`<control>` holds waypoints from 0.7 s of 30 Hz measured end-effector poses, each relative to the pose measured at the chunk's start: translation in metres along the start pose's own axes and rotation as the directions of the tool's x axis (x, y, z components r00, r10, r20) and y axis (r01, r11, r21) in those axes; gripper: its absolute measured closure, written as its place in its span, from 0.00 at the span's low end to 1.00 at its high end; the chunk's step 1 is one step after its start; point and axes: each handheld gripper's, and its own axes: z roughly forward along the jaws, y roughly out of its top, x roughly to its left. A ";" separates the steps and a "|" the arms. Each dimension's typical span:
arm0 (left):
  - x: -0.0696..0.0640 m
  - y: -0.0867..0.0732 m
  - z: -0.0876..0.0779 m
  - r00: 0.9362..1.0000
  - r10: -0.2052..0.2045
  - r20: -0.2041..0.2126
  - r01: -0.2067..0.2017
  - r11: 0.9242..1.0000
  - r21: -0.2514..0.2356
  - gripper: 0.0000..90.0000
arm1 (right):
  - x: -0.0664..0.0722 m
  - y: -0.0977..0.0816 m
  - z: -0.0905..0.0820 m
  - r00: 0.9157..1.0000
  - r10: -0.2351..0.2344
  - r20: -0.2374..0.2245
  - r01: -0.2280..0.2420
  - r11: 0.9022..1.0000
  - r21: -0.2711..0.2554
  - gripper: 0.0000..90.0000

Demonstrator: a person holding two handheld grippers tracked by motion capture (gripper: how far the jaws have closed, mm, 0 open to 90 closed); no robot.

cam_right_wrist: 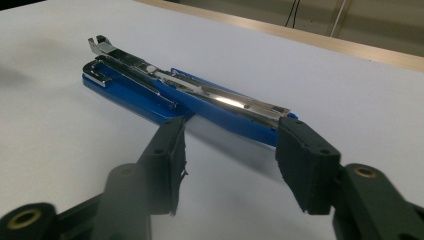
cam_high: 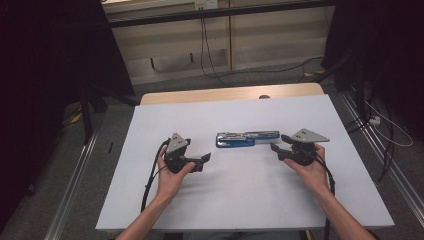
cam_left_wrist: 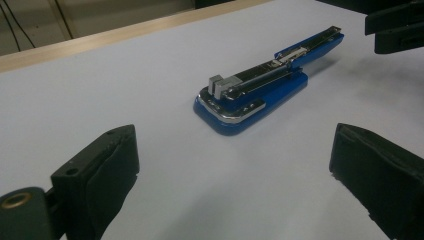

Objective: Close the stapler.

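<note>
Long blue stapler [cam_high: 241, 139], shiny metal rail

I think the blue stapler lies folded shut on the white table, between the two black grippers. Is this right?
Not quite. The blue stapler lies opened out flat, its silver metal magazine exposed, as the right gripper view shows. It does lie on the white table, between the left gripper and the right gripper.

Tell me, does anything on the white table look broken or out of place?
The blue stapler with metal magazine lies swung fully open and flat on the white table, its staple track exposed. It looks opened, not broken. The right tongs stand at its near end, not touching.
</note>
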 end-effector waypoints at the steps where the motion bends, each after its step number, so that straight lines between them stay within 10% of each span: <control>1: -0.001 0.000 0.001 1.000 0.005 -0.005 -0.005 1.000 -0.001 0.06 | 0.000 0.000 0.000 1.000 -0.005 -0.001 0.005 1.000 -0.002 0.62; 12: 0.002 0.010 0.020 1.000 0.015 -0.001 -0.015 1.000 -0.015 0.08 | -0.001 -0.001 0.000 0.999 -0.008 -0.039 0.008 1.000 0.008 1.00; 21: 0.000 0.018 0.042 1.000 0.016 -0.001 -0.016 1.000 -0.026 0.19 | -0.001 -0.003 0.005 0.998 -0.032 -0.052 0.035 0.998 0.048 1.00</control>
